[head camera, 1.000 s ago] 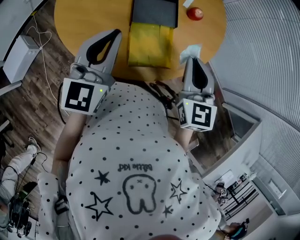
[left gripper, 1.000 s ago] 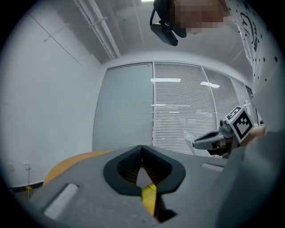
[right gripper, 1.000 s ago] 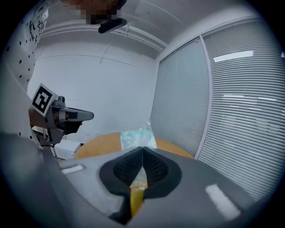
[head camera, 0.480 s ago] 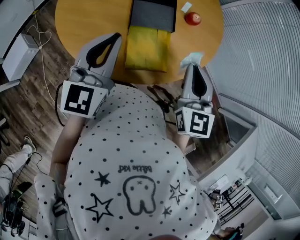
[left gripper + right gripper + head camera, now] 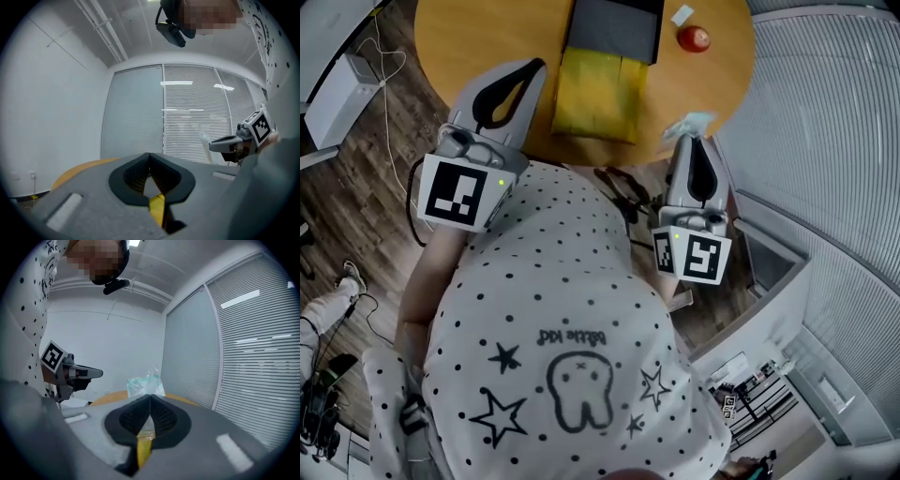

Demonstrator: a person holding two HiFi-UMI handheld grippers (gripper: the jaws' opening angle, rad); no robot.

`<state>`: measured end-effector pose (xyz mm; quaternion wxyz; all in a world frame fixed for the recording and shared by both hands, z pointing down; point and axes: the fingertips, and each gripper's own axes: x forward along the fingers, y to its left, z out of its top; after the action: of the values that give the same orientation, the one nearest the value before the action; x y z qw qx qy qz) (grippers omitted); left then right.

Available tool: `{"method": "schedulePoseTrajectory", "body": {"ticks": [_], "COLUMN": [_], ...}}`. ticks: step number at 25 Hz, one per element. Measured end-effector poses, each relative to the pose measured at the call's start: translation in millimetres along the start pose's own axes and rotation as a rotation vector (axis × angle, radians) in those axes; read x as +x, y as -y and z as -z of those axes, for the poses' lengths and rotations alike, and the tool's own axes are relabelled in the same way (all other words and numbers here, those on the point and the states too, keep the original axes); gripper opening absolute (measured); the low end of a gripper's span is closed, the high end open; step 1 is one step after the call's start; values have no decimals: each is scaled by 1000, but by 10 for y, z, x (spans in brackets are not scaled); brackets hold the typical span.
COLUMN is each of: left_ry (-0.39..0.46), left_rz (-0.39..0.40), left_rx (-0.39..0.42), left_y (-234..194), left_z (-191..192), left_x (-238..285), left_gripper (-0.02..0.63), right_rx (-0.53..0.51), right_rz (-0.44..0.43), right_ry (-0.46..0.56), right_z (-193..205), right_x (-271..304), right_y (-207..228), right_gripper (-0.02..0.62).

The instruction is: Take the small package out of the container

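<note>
Closest to the camera, under the person's dotted white shirt (image 5: 572,309), both grippers point forward to the round wooden table (image 5: 487,37).

The right gripper (image 5: 686,141) has its jaws pressed together on the small package (image 5: 691,125). In the right gripper view (image 5: 150,399) a thin strip of clear plastic is pinched between the ribbed pads, and the rest of the small package (image 5: 144,383) stands up past the tips. It is a crumpled, see-through packet with a pale teal colour. It is held in the air by the near right rim of the table, outside the container and well apart from it.

The left gripper (image 5: 532,67) is over the near left part of the table. In the left gripper view (image 5: 149,159) its jaw tips meet and there is nothing between them.

Between the two grippers a yellow bag (image 5: 595,89) lies flat, and its near end reaches almost to the table edge. Its far end touches the dark grey container (image 5: 614,28).

To the right of the container there is a red round fruit (image 5: 694,37) and a small white card (image 5: 682,14), both apart from it. The table top on the left of the yellow bag is bare wood.

A wall of slatted blinds (image 5: 825,141) stands close on the right side of the table.
</note>
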<state>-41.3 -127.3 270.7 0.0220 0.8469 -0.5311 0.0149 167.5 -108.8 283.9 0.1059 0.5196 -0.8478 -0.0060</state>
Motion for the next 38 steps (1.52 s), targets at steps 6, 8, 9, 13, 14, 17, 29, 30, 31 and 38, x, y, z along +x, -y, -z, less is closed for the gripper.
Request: {"method": "schedulePoseTrajectory", "body": {"ticks": [6,8,9,13,14,17,29,30,31,38], "left_ry": [-9,-8,-7,-9,-9,-11,-30,-34,-34,5], "left_rz": [-8,-6,-5,2,6,19,39,43,46,37], "left_rx": [-5,-4,-4,-4,-4,-1,31,37,40,35], "left_y": [-20,-18,-14,-3,2,21,-9,-33,-68,-229], "left_z": [34,31,31,25,27,37,70,75,69,-11], "left_x": [-34,-39,-39,-22,-18,-24,-24,-22,-26,-125], "left_gripper": [3,3,3,3,3,3,3,3,3,3], "right_rx": [24,38,52,107,112,127,143,140,136,101], "right_rz": [-11,-19,-23,-10,-4,11,35,34,32,-10], "right_ry": [14,31,41,62,63,72,59,53,48,27], "right_z": [24,26,27,50,63,98,210,217,221,187], "right_x": [-95,-142,-167,-246,-263,-321,-261,-233,-203,-63], "right_y": [-37,-52,-50,25,51,113,135,106,61,-207], "right_gripper": [3,3,3,3,3,3,3,3,3,3]}}
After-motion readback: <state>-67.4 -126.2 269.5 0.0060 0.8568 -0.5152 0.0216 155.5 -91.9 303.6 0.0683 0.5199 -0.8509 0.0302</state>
